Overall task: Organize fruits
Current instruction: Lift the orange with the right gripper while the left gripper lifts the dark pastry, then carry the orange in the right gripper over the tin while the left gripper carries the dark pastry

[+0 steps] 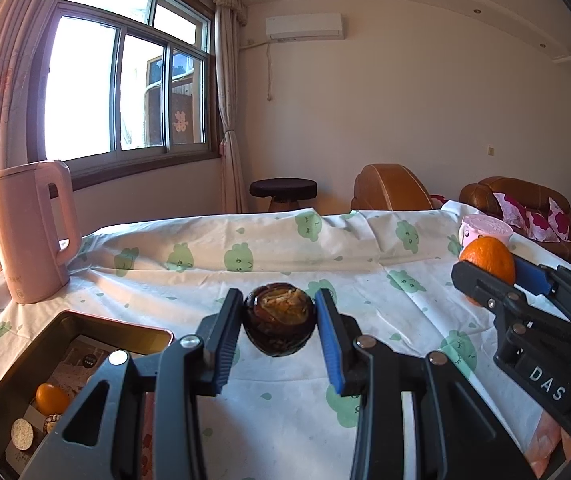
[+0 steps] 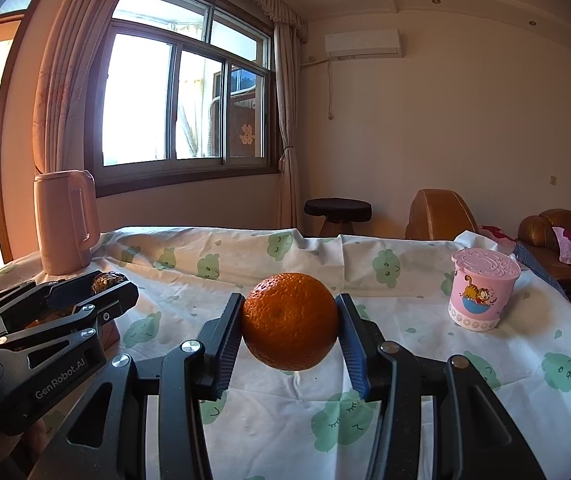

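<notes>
Partly hidden behind the left gripper (image 1: 280, 322), which clamps a dark brown fruit (image 1: 279, 320) above the cloth-covered table (image 1: 365, 280), a tin tray (image 1: 25, 360) holds a small orange fruit (image 1: 51, 397) and unclear round pieces, while the right gripper (image 2: 290, 322) clamps an orange (image 2: 290, 320) near a lidded pink cup (image 2: 481, 290).

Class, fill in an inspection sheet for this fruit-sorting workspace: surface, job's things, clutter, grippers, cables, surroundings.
Surface: table under a white cloth with green prints, wrinkled.
Job's things: orange and dark round fruit, both held above the cloth; tin at the left holding a small orange fruit.
Clutter: pink kettle; pink cup.
Grippers: left gripper shut on the dark fruit; right gripper shut on the orange.
Cables: one cord hanging below the air conditioner.
Surroundings: window, curtains, stool, brown sofa.
</notes>
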The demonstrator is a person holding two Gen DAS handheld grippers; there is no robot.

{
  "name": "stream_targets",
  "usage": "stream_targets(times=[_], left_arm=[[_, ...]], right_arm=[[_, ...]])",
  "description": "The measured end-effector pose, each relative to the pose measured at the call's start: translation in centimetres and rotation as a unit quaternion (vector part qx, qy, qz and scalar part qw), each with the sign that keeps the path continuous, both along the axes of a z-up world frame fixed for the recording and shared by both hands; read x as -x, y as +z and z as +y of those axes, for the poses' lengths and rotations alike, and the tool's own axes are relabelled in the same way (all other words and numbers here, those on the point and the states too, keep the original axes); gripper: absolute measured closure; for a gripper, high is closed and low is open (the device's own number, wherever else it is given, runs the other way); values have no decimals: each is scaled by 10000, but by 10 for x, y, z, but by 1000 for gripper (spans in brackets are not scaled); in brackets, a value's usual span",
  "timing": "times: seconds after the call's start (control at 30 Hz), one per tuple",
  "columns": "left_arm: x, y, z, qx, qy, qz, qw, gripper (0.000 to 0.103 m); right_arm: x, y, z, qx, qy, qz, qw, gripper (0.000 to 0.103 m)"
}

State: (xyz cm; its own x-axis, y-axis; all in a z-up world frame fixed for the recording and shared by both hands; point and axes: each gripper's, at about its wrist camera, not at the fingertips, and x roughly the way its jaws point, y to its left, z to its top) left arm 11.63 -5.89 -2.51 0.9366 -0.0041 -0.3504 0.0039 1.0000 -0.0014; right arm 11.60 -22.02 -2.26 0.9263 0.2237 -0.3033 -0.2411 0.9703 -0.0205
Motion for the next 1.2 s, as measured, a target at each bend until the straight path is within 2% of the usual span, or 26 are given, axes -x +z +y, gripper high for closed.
stream_targets(times=[0.43,1.03,1.2], left_arm=[[22,0,16,188,-76,75,9998,64],[58,13,74,335,338,55,9989,64],[64,15,87,307,450,40,9985,64]], right_arm=[[8,1,10,-26,284,31,9996,55],[17,18,73,-298,1181,315,9921,55],[18,24,90,-226,1350,272,9902,55]])
